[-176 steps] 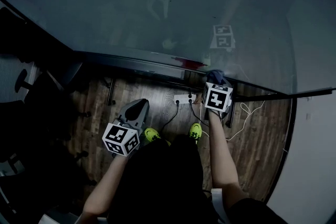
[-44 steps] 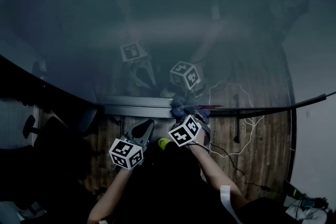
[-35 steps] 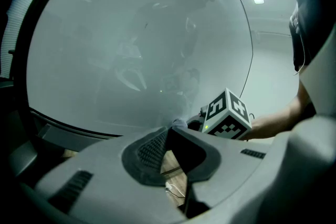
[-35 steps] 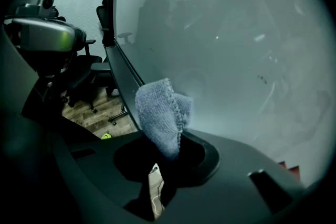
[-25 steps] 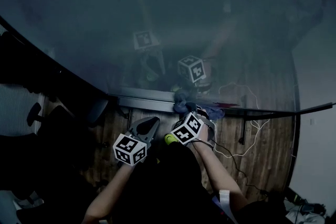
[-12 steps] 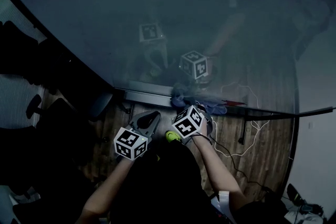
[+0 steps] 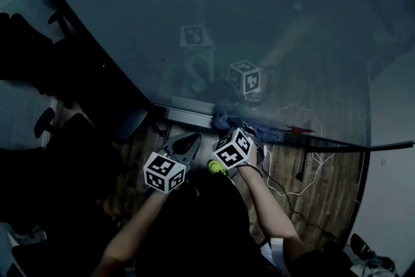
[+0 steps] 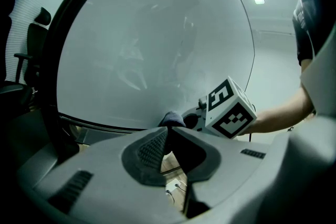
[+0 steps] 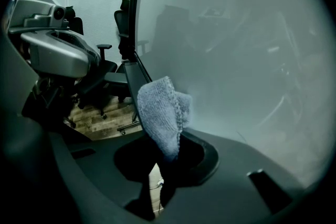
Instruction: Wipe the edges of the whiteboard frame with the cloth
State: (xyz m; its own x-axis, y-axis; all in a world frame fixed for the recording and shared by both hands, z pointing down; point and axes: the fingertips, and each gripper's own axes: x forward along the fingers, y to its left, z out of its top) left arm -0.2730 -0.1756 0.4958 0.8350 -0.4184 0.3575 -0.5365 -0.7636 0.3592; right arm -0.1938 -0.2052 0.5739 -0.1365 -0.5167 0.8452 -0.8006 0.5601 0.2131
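The whiteboard's dark frame (image 7: pixel 188 119) runs along the bottom and up the left side (image 9: pixel 137 18). A blue-grey cloth (image 9: pixel 163 113) is pinched in my right gripper (image 9: pixel 170 152), which is shut on it. It presses the cloth (image 7: pixel 224 119) against the bottom edge, close to the lower-left corner. My left gripper (image 7: pixel 188 138) hangs just left of it, below the frame, jaws shut with nothing between them (image 8: pixel 168 131). From the left gripper view the right gripper's marker cube (image 8: pixel 228 110) and a bit of cloth (image 8: pixel 170 119) show at the bottom frame (image 8: pixel 105 126).
Black office chairs (image 7: pixel 45 126) stand to the left of the board. A white cable (image 7: pixel 285 185) trails over the wooden floor below. A red item (image 7: pixel 301 130) lies on the bottom ledge to the right. The person's green shoe (image 7: pixel 216 167) is under the grippers.
The right gripper has carried the cloth leftward along the bottom frame, from its right part to near the lower-left corner. The left gripper followed beside it, still shut.
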